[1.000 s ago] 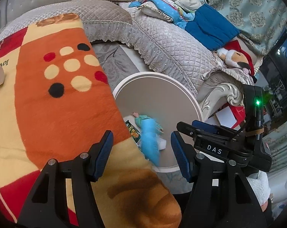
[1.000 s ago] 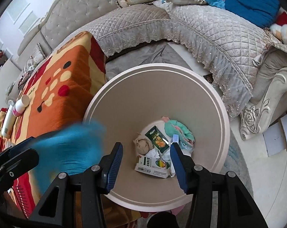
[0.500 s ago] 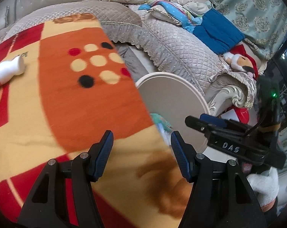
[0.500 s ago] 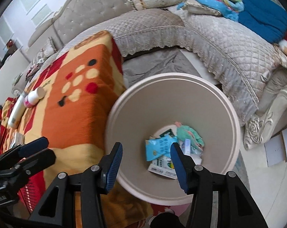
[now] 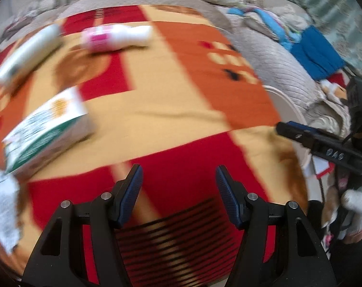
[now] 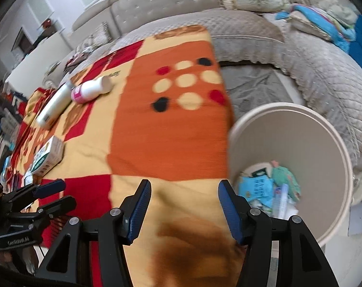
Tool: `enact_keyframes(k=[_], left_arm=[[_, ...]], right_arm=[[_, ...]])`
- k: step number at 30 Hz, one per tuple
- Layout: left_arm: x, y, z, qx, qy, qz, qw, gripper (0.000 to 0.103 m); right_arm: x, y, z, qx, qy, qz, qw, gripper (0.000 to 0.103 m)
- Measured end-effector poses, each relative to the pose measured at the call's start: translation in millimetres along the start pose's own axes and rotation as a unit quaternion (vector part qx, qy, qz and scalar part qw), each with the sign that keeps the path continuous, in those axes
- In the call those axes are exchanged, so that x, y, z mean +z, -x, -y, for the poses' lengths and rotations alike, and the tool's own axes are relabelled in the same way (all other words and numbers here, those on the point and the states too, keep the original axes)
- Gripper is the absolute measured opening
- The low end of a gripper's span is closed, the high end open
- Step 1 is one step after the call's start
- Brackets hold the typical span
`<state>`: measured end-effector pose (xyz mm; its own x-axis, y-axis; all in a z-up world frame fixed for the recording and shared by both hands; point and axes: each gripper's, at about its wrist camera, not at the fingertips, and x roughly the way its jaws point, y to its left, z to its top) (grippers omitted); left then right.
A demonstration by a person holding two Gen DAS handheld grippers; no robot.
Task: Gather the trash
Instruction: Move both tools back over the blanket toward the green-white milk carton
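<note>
Change: your blue packet [image 6: 255,189] now lies in the bin [image 6: 324,129] | right tongs [image 6: 184,209] just widened, empty | left tongs [image 5: 176,195] open, empty, now over the blanket [image 5: 181,110] | next: carton [image 5: 47,129], bottles [image 5: 114,37]

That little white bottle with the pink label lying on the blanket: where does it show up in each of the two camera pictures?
Left wrist view: the bottle lies near the top, left of centre, blurred.
Right wrist view: the bottle lies in the upper left, on its side.
Shared landmark: the long white tube lies just left of it in both.
</note>
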<state>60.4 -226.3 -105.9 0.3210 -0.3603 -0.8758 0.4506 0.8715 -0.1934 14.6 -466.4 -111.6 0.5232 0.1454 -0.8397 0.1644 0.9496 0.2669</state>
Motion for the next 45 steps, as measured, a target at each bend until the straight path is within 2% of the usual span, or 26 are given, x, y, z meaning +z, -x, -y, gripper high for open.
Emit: enact_keyframes(k=[5,8,11,19,22,26,29,32,36,40,45], left_arm=[[-15,13,-54,0.041,0.038,-0.004,0.9984,0.062],[-14,12,-79,0.053,0.066,-0.004,0.9964,0.062],[-3,7,-90,0.049,0.085,0.002,0.9952,0.062],[34,-12,-104,0.059,0.094,0.016,0.9937,0.062],[45,-11,-121,0.062,0.118,0.021,0.9908,0.062],[45,5,-132,0.040,0.131,0.020,0.9904,0.061],[41,20,-135,0.046,0.120,0.026,0.9914,0.062],[35,23,-146,0.060,0.126,0.005,0.9902,0.062],[29,19,-168,0.080,0.154,-0.017,0.9847,0.062],[37,13,-188,0.093,0.177,-0.014,0.9797,0.062],[53,7,-211,0.067,0.216,0.002,0.9740,0.062]], right_arm=[[6,-6,-32,0.021,0.024,-0.003,0.999,0.056],[9,-11,-52,0.033,0.041,-0.006,0.999,0.056],[9,-16,-69,0.041,0.055,-0.011,0.998,0.057],[6,-25,-100,0.052,0.075,-0.026,0.995,0.057],[8,-29,-104,0.052,0.079,-0.030,0.995,0.057],[10,-36,-112,0.056,0.085,-0.036,0.994,0.058],[12,-43,-118,0.063,0.090,-0.042,0.993,0.058],[16,-50,-127,0.075,0.095,-0.047,0.992,0.058],[22,-57,-143,0.083,0.106,-0.050,0.990,0.059],[21,-61,-155,0.087,0.115,-0.054,0.988,0.059],[16,-66,-166,0.094,0.125,-0.065,0.986,0.061]])
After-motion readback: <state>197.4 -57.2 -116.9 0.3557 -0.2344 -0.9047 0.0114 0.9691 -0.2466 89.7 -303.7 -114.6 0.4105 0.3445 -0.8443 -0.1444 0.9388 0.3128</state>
